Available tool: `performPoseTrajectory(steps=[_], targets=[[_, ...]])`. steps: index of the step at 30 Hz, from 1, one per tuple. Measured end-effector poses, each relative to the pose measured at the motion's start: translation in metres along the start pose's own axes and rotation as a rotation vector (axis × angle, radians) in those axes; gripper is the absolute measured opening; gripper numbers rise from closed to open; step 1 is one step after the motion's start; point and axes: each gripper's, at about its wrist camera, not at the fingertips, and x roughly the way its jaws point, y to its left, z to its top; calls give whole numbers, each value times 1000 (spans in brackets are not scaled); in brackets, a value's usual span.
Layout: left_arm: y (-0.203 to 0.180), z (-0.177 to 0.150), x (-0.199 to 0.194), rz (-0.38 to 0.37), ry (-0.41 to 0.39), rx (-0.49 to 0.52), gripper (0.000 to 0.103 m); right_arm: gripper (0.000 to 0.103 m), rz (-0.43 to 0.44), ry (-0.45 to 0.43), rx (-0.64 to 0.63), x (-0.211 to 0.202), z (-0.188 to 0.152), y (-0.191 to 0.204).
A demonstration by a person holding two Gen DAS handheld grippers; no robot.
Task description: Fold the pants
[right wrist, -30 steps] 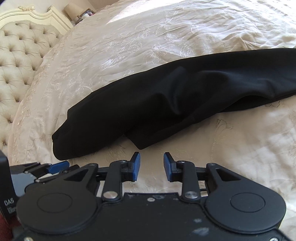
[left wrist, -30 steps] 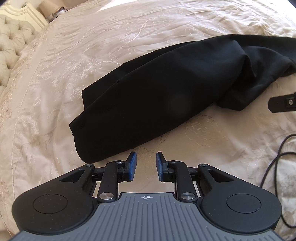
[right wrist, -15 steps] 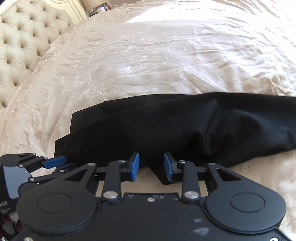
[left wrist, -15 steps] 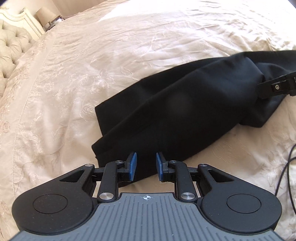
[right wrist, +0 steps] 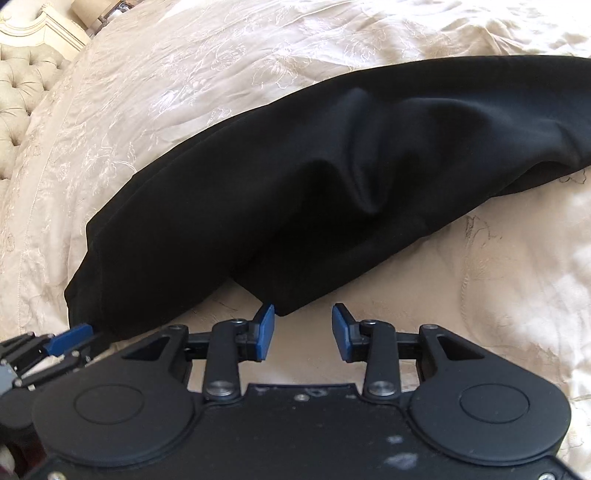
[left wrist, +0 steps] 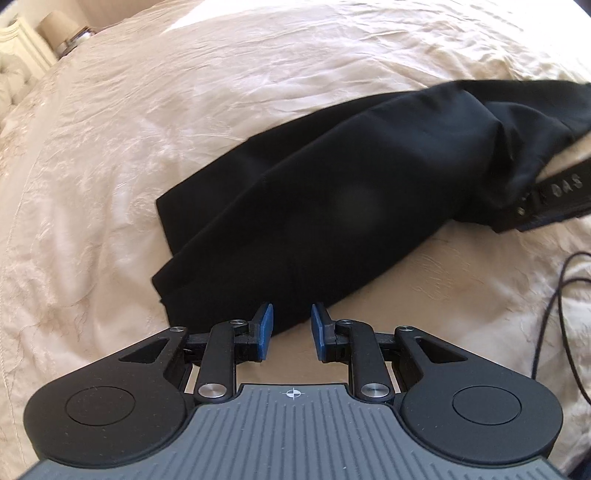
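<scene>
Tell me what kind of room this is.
Most likely a bedroom. The black pants lie on a cream embroidered bedspread, with a tufted headboard at the far left and what looks like a lamp beyond it.

We're in a bedroom here, folks, no question, and a home one at that. Filling nearly the whole left wrist view is a bed point(left wrist: 258, 92) dressed in a cream bedspread point(right wrist: 184, 74) with floral embroidery stitched across it, creased and sunlit. Swing to the right wrist view and up in the left corner there's a button-tufted, padded headboard point(right wrist: 26, 88) with a carved, pale painted frame point(right wrist: 55, 33) curling over its top. Beyond the far corner of the bed, a lamp point(left wrist: 55, 26) with a pale shade stands on what looks like a nightstand, too blurred to say more.
</scene>
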Motion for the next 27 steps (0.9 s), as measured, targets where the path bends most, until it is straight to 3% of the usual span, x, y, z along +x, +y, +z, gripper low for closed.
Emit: performPoseTrajectory(steps=[3, 8, 10, 15, 24, 25, 26, 27], targets=[[-21, -3, 7, -26, -1, 84, 22, 38, 20, -3, 23, 8, 2, 5], [-33, 1, 27, -11, 26, 105, 22, 39, -5, -9, -37, 5, -1, 14], [-26, 8, 29, 39, 18, 85, 22, 38, -2, -14, -36, -1, -1, 13], [16, 39, 27, 61, -25, -38, 22, 39, 1, -30, -27, -9, -8, 6], [30, 63, 25, 85, -54, -10, 22, 38, 81, -110, 33, -5, -5, -1], [30, 63, 26, 87, -52, -3, 22, 27, 96, -128, 42, -5, -3, -2], [29, 62, 27, 93, -51, 8, 22, 3, 93, -131, 32, -6, -2, -2], [29, 61, 28, 97, -51, 16, 22, 4, 63, -129, 14, -8, 0, 0]])
